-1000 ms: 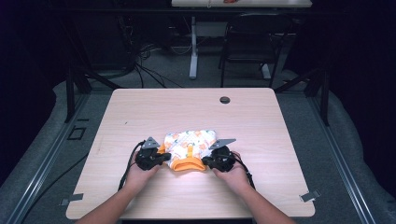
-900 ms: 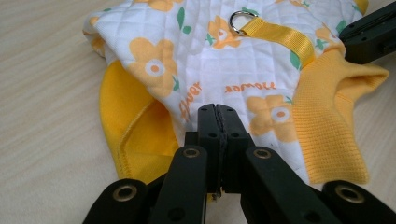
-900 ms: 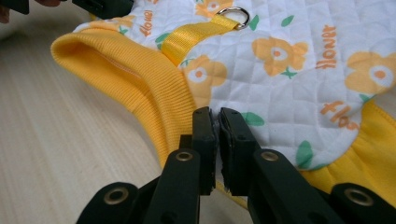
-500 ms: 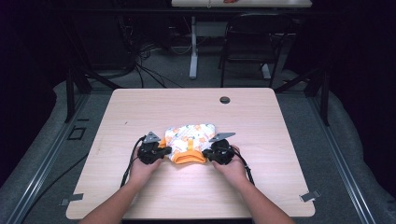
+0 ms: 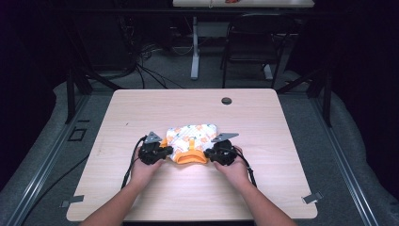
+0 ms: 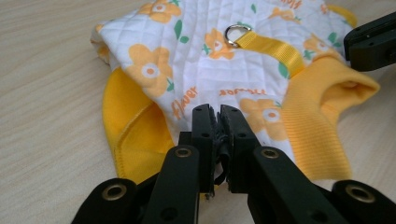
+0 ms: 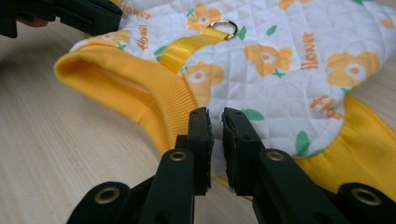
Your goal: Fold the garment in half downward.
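Note:
A small quilted pet vest, white with orange flowers and yellow ribbed trim, lies on the wooden table. A yellow strap with a metal ring runs down its middle. My left gripper sits at the vest's left edge. In the left gripper view its jaws are pressed together on the vest hem. My right gripper is at the vest's right edge. In the right gripper view it pinches the vest beside the ribbed collar with a thin gap. Both hands rest on the table.
A dark cable hole sits near the table's far edge. Bare tabletop surrounds the vest on all sides. Beyond the table are a chair, a desk leg and loose cables on the floor.
Both grippers and the vest have shifted a little away from the person, and the vest looks slightly more bunched between them. Over the last half second little has moved.

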A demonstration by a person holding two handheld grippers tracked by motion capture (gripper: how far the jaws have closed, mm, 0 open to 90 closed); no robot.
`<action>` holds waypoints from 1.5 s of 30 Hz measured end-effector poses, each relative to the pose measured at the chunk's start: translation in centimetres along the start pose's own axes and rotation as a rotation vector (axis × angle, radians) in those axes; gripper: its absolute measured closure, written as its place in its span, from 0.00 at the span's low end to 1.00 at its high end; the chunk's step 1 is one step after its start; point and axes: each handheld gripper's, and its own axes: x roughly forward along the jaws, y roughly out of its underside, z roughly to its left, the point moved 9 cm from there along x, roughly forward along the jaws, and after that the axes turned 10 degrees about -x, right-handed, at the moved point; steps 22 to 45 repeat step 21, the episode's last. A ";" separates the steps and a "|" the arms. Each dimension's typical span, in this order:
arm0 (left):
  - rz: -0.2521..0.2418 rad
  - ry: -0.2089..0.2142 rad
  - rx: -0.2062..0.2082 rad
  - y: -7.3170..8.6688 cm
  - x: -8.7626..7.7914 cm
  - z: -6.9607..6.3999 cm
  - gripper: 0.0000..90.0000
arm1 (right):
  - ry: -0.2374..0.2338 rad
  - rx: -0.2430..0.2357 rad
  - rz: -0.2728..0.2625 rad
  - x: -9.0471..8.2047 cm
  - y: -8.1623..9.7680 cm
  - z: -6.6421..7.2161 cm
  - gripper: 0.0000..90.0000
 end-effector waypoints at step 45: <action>-0.065 0.020 0.005 1.8 -6.2 -0.7 0.68 | 0.026 -0.096 -0.029 -5.6 1.7 2.7 0.73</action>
